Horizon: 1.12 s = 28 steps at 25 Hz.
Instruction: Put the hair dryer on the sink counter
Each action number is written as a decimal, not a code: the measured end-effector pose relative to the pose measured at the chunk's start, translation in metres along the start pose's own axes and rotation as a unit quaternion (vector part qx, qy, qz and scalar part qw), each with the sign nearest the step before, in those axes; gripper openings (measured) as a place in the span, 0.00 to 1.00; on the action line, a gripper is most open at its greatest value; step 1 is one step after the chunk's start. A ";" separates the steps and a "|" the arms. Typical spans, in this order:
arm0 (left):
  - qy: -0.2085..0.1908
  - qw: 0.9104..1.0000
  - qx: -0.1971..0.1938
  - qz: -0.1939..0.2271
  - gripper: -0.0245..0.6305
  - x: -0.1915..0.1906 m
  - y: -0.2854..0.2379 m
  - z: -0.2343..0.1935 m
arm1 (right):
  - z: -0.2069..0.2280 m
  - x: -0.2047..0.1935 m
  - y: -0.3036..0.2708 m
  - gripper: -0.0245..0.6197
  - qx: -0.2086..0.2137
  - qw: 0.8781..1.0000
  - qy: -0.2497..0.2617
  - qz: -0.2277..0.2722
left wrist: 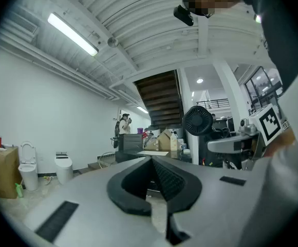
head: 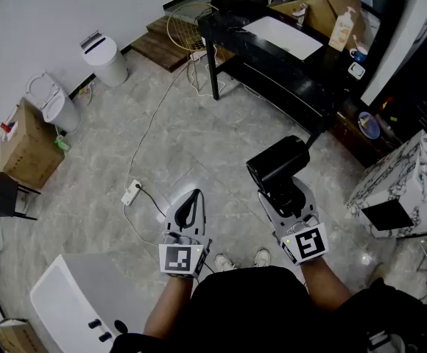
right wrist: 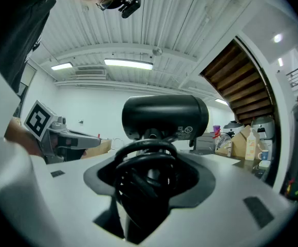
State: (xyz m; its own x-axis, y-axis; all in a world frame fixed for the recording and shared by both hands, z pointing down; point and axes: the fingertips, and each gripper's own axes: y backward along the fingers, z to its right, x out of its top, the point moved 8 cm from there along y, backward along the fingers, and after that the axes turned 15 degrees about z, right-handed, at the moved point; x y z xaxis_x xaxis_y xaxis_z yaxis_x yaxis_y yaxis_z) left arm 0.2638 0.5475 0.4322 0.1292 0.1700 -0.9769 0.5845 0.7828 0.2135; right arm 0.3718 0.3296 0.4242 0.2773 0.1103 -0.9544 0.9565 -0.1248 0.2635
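The hair dryer (head: pixel 278 164), black, is off the black bench (head: pixel 287 79) and short of its near edge, held above the floor (head: pixel 177 131) in the right gripper (head: pixel 281 191). In this head view the left gripper (head: pixel 192 197) sits farther from the bench, out to the left of the dryer, with nothing in it.

In the left gripper view, the fingers (left wrist: pixel 172 181) are pressed together at the tips and carry nothing. The bench (left wrist: pixel 133 156) stands in the distance beyond them.

In the right gripper view, the hair dryer's barrel (right wrist: pixel 164 117) lies crosswise above the fingers (right wrist: pixel 198 179). They stand wide, clamped on its handle and the coiled cord (right wrist: pixel 144 174) wound around it. The bench (right wrist: pixel 226 158) shows off to the right, well apart from the dryer.
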 end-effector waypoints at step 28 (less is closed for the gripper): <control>0.028 0.998 -0.059 -0.018 0.03 -0.030 -0.044 -0.065 | -0.002 -0.015 -0.068 0.44 -0.047 0.998 -0.008 0.031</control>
State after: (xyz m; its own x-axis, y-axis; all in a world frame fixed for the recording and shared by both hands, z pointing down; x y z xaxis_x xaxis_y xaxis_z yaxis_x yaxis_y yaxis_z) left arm 0.1818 0.5468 0.4517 0.0627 0.1703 -0.9834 0.4888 0.8539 0.1790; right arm 0.3027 0.3387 0.4213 0.3357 0.0898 -0.9377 0.9420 -0.0387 0.3335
